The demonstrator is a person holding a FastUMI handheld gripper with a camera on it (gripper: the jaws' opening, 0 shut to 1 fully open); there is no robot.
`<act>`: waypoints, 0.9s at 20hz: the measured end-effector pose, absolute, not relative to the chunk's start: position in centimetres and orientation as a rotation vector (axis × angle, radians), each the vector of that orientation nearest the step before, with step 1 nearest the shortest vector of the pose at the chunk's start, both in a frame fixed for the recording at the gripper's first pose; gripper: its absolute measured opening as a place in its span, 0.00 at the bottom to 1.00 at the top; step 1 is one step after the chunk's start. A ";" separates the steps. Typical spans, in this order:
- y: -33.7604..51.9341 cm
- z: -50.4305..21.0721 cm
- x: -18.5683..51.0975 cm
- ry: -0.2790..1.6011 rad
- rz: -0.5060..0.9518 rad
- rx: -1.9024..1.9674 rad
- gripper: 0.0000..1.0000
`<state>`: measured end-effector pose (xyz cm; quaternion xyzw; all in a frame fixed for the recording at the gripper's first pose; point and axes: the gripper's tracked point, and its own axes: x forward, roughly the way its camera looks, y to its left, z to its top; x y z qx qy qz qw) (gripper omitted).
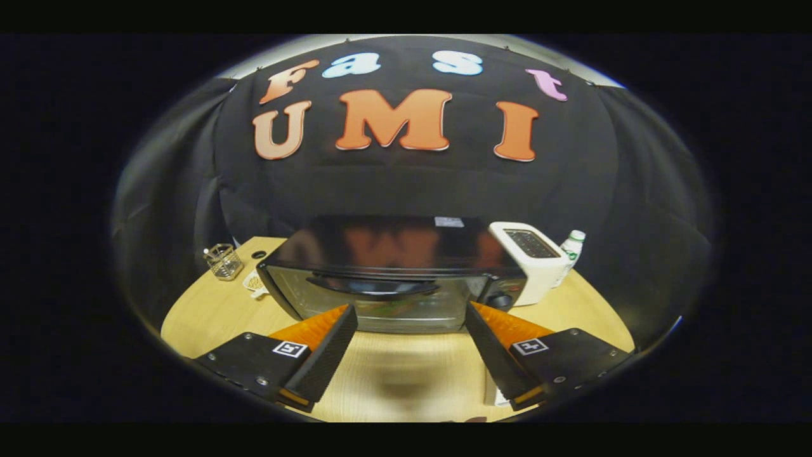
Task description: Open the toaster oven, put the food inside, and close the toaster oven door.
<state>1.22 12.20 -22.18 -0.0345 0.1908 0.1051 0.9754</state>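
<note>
Nearest, the claw hung over the counter with fingers spread apart, gripping nothing. Just beyond them sat the toaster oven — door seemingly closed — beside a white toaster.

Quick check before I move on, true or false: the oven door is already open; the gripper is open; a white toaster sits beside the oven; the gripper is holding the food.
1. The toaster oven door is open. False: it is closed, its handle untouched.
2. The gripper is open. True, with bare table between its fingers.
3. A white toaster sits beside the oven. True, on the knob side.
4. The gripper holds the food. False: nothing is between its fingers.
</note>
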 end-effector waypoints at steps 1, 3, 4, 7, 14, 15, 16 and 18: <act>10.8 -19.9 1.1 0.346 0.201 -0.075 1.00; 8.1 -15.1 0.4 0.290 0.175 -0.072 1.00; 6.7 -12.7 -0.2 0.261 0.153 -0.064 1.00; 2.8 -4.4 -2.2 0.119 0.083 -0.030 1.00; -2.8 4.6 -6.5 -0.051 -0.028 0.016 1.00; -3.0 4.6 -6.5 -0.053 -0.035 0.021 1.00; -3.1 4.3 -6.8 -0.044 -0.039 0.026 1.00; -2.9 3.6 -6.9 -0.031 -0.031 0.035 1.00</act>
